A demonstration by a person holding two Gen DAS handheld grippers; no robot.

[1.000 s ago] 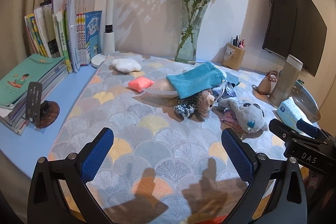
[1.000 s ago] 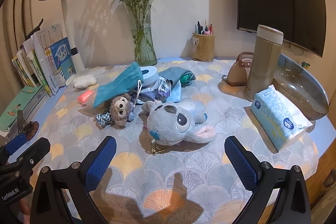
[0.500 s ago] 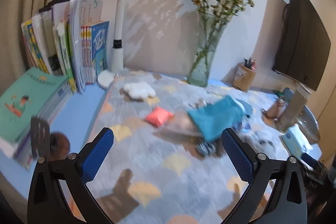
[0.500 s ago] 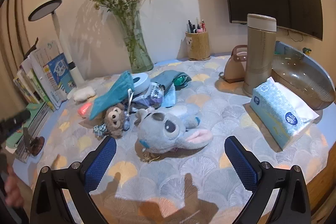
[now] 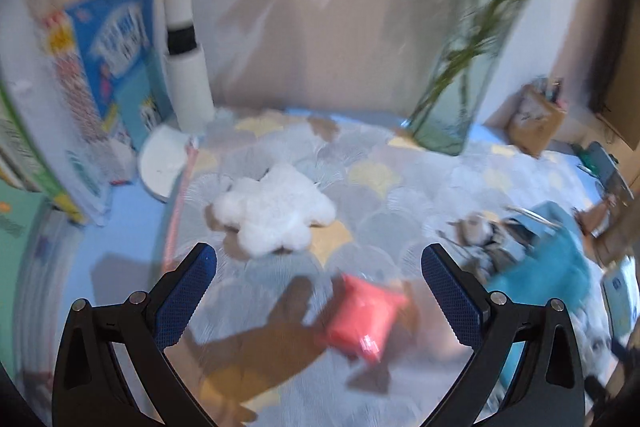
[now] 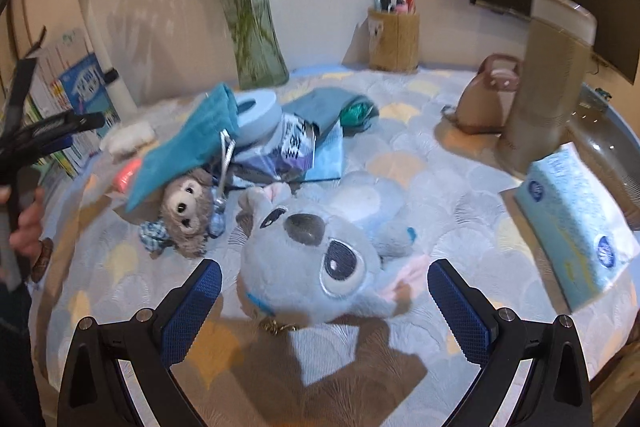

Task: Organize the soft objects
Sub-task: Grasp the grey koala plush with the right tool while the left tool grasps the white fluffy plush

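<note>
My left gripper (image 5: 318, 291) is open and empty, over the patterned mat. A white fluffy cloud toy (image 5: 274, 213) lies just beyond its fingertips and a pink soft pouch (image 5: 362, 315) lies between them, nearer the right finger. My right gripper (image 6: 324, 301) is open and empty, with a grey-blue plush toy (image 6: 320, 247) lying just ahead between its fingers. A small brown bear plush (image 6: 186, 207) lies left of that, beside a teal cloth bag (image 6: 188, 147). The left view is blurred.
Upright books (image 5: 100, 67) and a white lamp base (image 5: 186, 67) stand at the back left. A glass flower vase (image 6: 256, 39), a pen holder (image 6: 394, 35), a tall beige flask (image 6: 548, 83) and a tissue pack (image 6: 576, 223) stand around the mat.
My left gripper has moved forward and left, close to the white cloud toy and pink pouch. My right gripper has moved in toward the grey-blue plush. Both stay open.
</note>
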